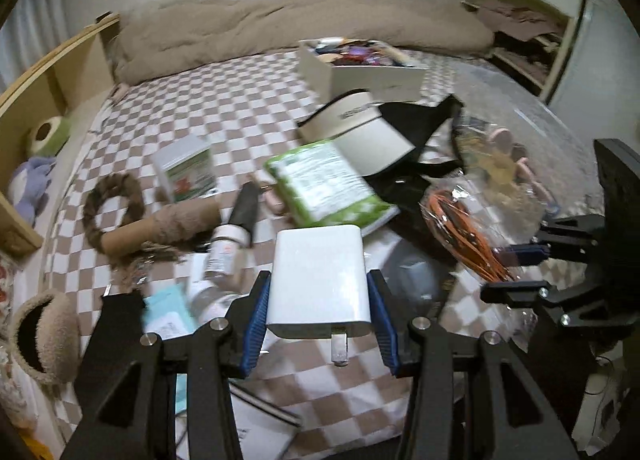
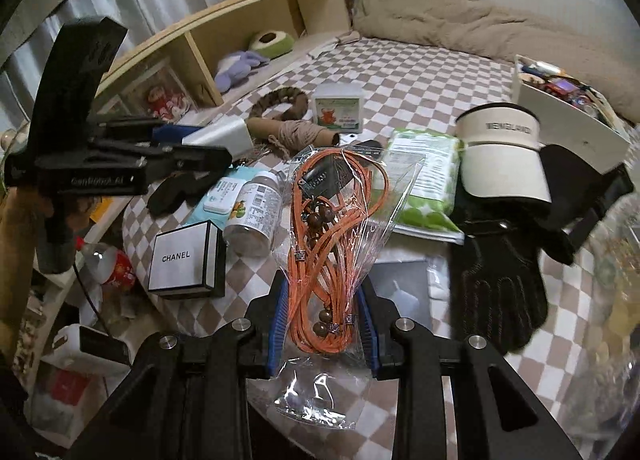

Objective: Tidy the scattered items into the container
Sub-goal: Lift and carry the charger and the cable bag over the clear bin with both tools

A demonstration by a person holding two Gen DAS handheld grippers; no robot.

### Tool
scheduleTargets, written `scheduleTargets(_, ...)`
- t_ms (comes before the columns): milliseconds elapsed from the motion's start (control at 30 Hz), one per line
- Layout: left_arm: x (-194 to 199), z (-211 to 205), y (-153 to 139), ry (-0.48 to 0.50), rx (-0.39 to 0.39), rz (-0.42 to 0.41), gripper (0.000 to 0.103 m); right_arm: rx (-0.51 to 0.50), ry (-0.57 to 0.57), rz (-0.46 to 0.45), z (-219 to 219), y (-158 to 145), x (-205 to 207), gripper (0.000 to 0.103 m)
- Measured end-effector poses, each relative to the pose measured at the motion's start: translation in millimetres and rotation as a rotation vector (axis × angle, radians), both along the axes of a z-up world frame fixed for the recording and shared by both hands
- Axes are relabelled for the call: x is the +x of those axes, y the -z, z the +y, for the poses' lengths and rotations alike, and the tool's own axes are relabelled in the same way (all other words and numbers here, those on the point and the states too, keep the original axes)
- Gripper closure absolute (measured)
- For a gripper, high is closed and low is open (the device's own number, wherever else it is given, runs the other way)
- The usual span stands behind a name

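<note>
My left gripper is shut on a white wall charger, prongs toward the camera, held above the checkered bed. My right gripper is shut on a clear bag of orange cords; it also shows at the right of the left wrist view. The left gripper with the charger shows at the left of the right wrist view. The white container box, filled with several items, sits at the far side of the bed; it also shows in the right wrist view.
Scattered on the bed: cream visor, black glove, green wipes pack, pill bottle, Chanel box, twine spool, brown ring, small white-green box. A wooden shelf stands left, a beige duvet behind.
</note>
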State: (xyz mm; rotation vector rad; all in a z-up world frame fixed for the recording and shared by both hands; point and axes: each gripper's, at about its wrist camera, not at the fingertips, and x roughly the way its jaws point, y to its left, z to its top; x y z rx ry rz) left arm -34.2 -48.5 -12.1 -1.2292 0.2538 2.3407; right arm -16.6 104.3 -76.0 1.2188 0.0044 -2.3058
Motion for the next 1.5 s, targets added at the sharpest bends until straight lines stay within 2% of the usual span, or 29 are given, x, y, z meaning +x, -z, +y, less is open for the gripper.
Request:
scheduleTargets(300,28.0,53.9,-21.3,0.102,0.090,0.020,0.056,-0.008,0.071,0.071,62.9,-31.9,39.8,0.070)
scheduleTargets(533,31.4,101.8,-47.1,0.138,0.130,0.040,0.056,-0.002,0.165,0.105,124.3,-61.6,57.0,0.070)
scheduleTargets(700,34.4,140.7,-71.4,0.158,0.194,0.063,0.056,0.011,0.245,0.166,176.6,-89.1,69.9,0.070)
scheduleTargets(967,32.1,207.0,-97.3,0.226,0.221,0.092,0.056,0.027,0.344,0.212,247.6,-116.4,79.2,0.070)
scheduleTargets(1300,18.8,289.1,-115.9,0.302,0.230,0.110,0.056,-0.035,0.409,0.194,309.5,-117.1,64.2,0.070)
scheduleTargets(1400,11.3,312.5,-114.0,0.326,0.237,0.098,0.056,-0.051,0.420,0.162,323.7,-109.6,51.0,0.070)
scheduleTargets(1500,2.8,336.5,-108.3,0.351,0.233,0.082,0.056,-0.057,0.429,0.091,336.9,-95.4,32.5,0.070)
